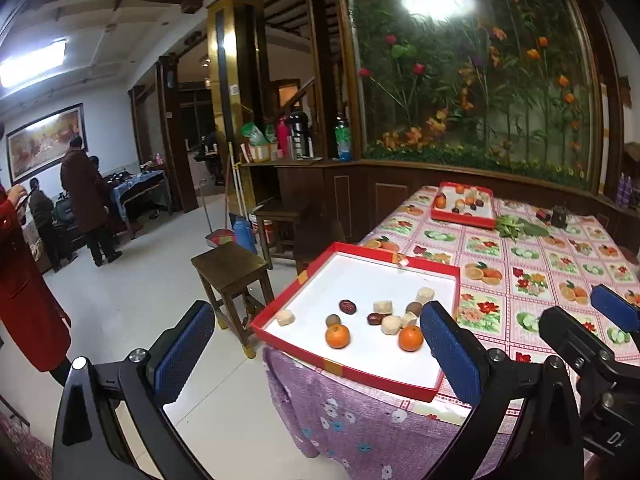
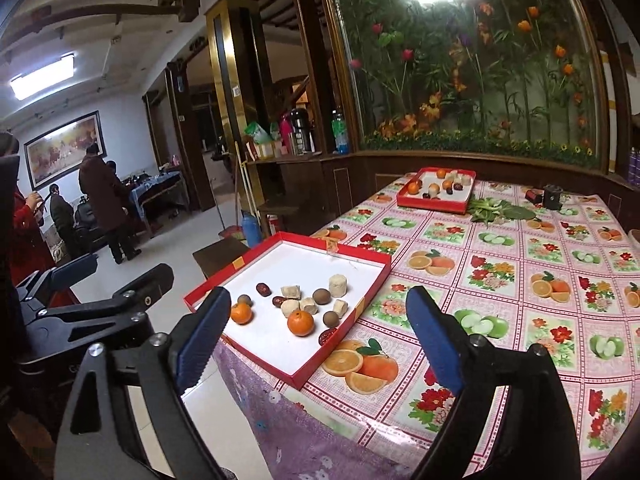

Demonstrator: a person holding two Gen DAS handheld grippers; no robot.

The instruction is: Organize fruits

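Left wrist view: the left gripper [image 1: 316, 344] hangs with jaws wide apart and empty; the red tray [image 1: 280, 312] of fruit lies ahead between its fingers.

Right wrist view: the right gripper [image 2: 320, 324] gapes empty; the tray [image 2: 208, 286] sits ahead-left, one orange [image 2: 301, 322] just beyond its left finger.

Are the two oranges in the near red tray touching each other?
Apart. The left wrist view shows one orange and the other orange with bare white tray floor between them.

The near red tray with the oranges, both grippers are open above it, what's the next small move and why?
Probably lower the right gripper onto the nearer orange in the near tray. Both grippers are open and hold nothing, the left gripper too, and that orange sits clear of the mixed brown and pale pieces, closest to the right fingers.
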